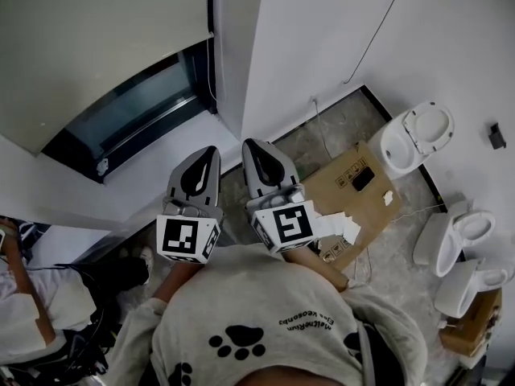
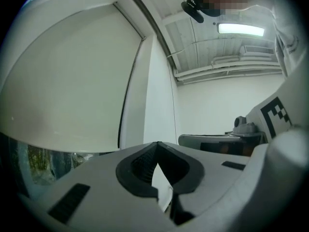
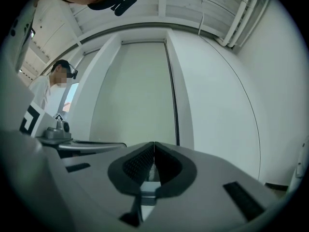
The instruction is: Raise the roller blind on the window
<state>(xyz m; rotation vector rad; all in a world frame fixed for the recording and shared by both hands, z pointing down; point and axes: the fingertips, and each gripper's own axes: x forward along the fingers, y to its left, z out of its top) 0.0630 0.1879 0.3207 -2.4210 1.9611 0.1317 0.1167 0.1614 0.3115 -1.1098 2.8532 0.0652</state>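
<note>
The blind (image 1: 96, 47) covers most of the window (image 1: 133, 123), leaving only a strip above the sill bare. The thin cord (image 1: 212, 75) at its right edge looks easy to miss. Pulling the wrong strand would lower the blind instead. The left claw (image 1: 208, 153) and right claw (image 1: 251, 145) are both closed tight, empty, touching neither cord nor blind.

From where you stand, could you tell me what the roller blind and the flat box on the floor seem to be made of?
The roller blind looks like matte off-white fabric, smooth and without shine, though vinyl is possible. The flat box is probably brown cardboard: dull surface, printed handling marks.
</note>
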